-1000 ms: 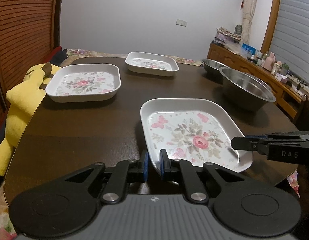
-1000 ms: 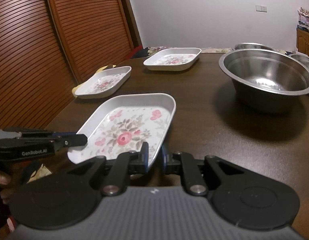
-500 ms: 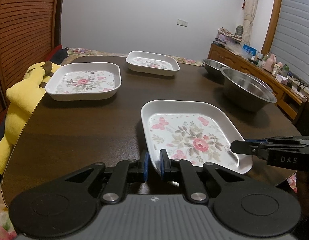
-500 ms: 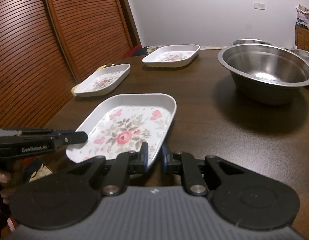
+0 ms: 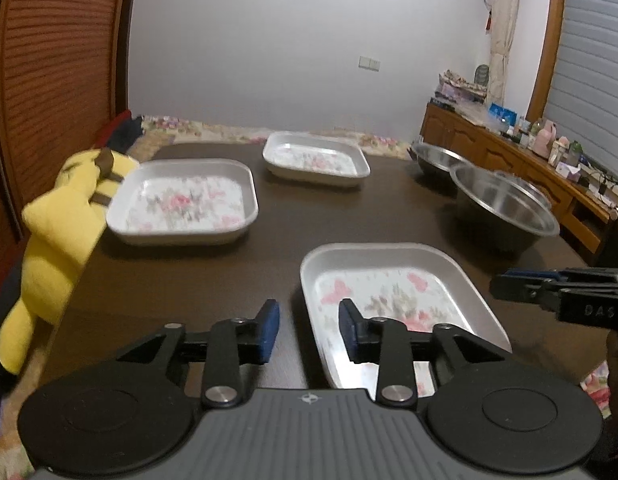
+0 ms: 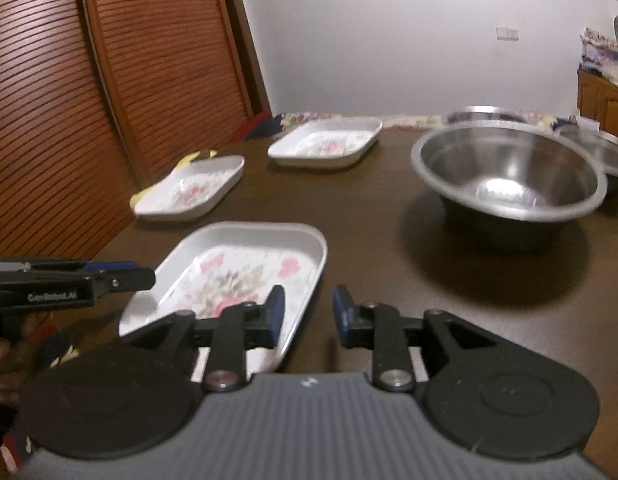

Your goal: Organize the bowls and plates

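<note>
Both grippers' jaws released, opening astride floral plate [image 5: 393, 276] rim; steel bowl [image 6: 509, 172] nearby.

I count three floral plates on my bench [image 5: 349, 216]. One plate [image 5: 389, 276] sits at the lower centre of my left view, a second plate [image 5: 181, 204] at mid left, and a third plate [image 5: 315, 158] further up near the centre.

I count three steel bowls in my right view: a large bowl [image 6: 509, 172] at mid right, a second bowl [image 6: 605, 152] at the right edge beside it, and a third bowl [image 6: 481, 112] of which only the rim shows behind the large one.

There is one yellow plush toy [image 5: 57, 240] at the left edge of my left view.

I hold two grippers: my left gripper [image 5: 309, 330] and my right gripper [image 6: 309, 316].
</note>
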A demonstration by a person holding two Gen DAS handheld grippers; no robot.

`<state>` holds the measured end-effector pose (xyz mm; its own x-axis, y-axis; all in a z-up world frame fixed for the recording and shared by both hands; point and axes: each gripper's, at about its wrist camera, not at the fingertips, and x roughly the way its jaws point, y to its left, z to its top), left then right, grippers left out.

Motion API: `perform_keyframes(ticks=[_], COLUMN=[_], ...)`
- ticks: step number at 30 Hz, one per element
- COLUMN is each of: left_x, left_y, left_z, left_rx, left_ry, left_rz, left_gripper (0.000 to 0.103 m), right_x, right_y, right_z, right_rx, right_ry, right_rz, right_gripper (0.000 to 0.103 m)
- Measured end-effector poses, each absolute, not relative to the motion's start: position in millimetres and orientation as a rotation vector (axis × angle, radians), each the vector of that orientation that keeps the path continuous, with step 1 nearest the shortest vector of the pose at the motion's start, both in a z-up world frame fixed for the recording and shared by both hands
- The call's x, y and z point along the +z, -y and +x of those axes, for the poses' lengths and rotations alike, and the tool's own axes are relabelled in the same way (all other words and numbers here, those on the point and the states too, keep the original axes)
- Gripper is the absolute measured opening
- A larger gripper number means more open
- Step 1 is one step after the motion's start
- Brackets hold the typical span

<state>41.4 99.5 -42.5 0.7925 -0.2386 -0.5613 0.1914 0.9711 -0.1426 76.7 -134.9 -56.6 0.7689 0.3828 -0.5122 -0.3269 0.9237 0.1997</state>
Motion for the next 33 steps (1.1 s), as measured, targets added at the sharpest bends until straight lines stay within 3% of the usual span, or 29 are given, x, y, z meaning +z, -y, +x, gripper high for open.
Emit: perform_keyframes(ticks=[12, 22, 33], left_x=[-26, -17, -18], left_y=[-137, -194, -239], left_z=[76, 114, 137], left_rx=[-0.208, -0.199, -0.178], left_ry=[-0.576, -0.589, -0.618], left_rz=[-0.051, -0.022, -0.051], left_gripper=[0.044, 0.044, 0.044], right_x=[-6, -8, -15], right_y=[106, 39, -9], right_z=[111, 155, 205], right_rx=[0.454, 0.525, 0.518], right_ry=[-0.521, -0.643, -0.721], right_rz=[-0.008, -0.039, -0.070], right_gripper=[0.034, 0.034, 0.045])
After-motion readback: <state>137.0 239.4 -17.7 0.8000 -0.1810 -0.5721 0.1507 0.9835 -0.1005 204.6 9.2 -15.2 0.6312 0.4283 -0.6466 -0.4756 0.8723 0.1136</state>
